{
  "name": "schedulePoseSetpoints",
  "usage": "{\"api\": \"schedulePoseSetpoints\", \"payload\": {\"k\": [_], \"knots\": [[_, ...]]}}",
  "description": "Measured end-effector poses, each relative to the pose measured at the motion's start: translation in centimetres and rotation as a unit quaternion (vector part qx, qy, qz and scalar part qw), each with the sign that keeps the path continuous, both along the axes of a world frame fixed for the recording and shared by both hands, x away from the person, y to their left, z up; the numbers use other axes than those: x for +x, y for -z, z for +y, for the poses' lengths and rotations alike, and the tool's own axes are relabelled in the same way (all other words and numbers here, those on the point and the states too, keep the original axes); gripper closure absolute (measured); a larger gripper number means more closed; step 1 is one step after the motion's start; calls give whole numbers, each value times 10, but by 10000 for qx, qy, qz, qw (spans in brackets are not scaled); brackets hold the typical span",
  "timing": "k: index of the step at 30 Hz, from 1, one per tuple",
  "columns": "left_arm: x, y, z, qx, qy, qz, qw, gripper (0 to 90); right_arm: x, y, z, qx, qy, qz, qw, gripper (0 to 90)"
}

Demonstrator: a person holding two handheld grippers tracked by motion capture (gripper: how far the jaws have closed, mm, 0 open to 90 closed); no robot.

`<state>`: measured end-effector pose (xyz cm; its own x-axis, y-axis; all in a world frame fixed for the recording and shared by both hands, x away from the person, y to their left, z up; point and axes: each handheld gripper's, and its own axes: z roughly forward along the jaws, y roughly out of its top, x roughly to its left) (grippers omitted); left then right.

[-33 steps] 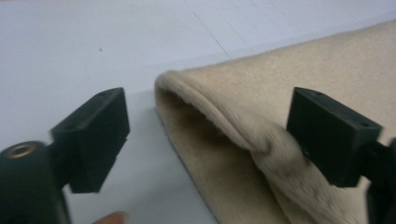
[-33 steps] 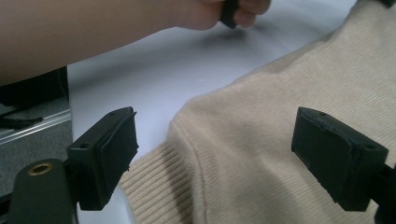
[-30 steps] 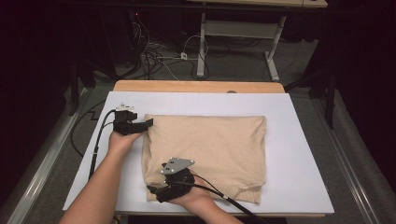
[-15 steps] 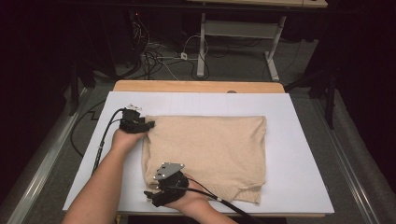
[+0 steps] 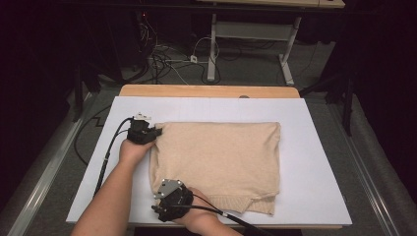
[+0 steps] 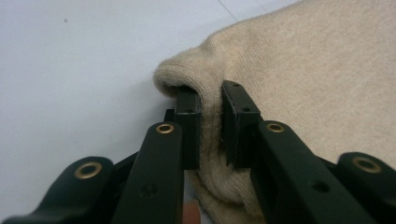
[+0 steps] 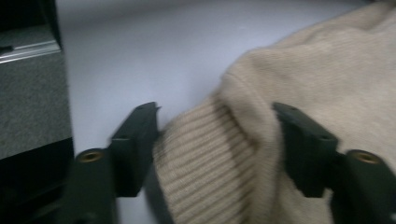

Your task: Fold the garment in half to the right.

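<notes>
White table sheet (image 5: 314, 162); left tool (image 6: 211, 116) pinching sweater (image 5: 221, 157) corner; right tool (image 7: 219, 140) spread, closing astride blurred ribbed hem.

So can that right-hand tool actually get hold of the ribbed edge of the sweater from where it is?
Probably yes. The right gripper already has the sweater's ribbed hem between its jaws, which have just been closing, with nothing in the way. The grip doesn't look tight yet.
</notes>
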<state>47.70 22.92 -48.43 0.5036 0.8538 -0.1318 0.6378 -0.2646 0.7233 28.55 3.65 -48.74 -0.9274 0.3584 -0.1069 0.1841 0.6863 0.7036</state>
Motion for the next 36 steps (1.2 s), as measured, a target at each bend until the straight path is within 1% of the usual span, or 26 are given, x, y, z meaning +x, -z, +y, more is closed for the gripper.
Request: {"api": "schedulePoseSetpoints", "payload": {"k": [2,4,6,7,8,9,12,16,21,23,29,31,34,36], "knots": [[0,0,0,-14,-5,4,10000,768,2,-1,-1,7,124,-30,9999,505],[0,0,1,-28,-11,0,10000,773,5,-2,-3,0,234,-97,9997,640],[-1,0,1,-37,-18,0,10000,779,8,-3,-5,43,320,-72,9995,715],[-1,0,1,-43,-27,0,10000,781,9,-3,-6,57,309,-35,9995,743],[-1,0,1,-46,-31,0,10000,784,9,-4,-7,121,298,32,9995,760],[-1,0,1,-56,-36,7,10000,788,10,-4,-8,187,273,75,9994,767],[-1,-1,2,-122,-103,54,9999,797,7,-9,-11,388,246,8,9989,775],[-4,-2,-1,-58,-192,0,9998,808,4,-16,-15,571,215,-104,9981,778],[-4,-3,2,-162,-296,21,9994,815,1,-20,-18,630,160,-166,9977,779],[-4,-3,3,-184,-330,52,9993,816,1,-21,-19,669,153,-147,9975,779],[-6,-5,7,-176,-372,28,9991,818,-1,-22,-19,737,107,-181,9971,780],[-8,-5,10,-178,-396,24,9991,819,-1,-22,-18,765,81,-162,9969,780],[-12,-7,17,-149,-470,23,9988,818,-2,-23,-15,799,6,-149,9967,780],[-17,-10,24,-97,-548,-25,9984,819,-3,-23,-11,850,-65,-112,9963,780]]}}
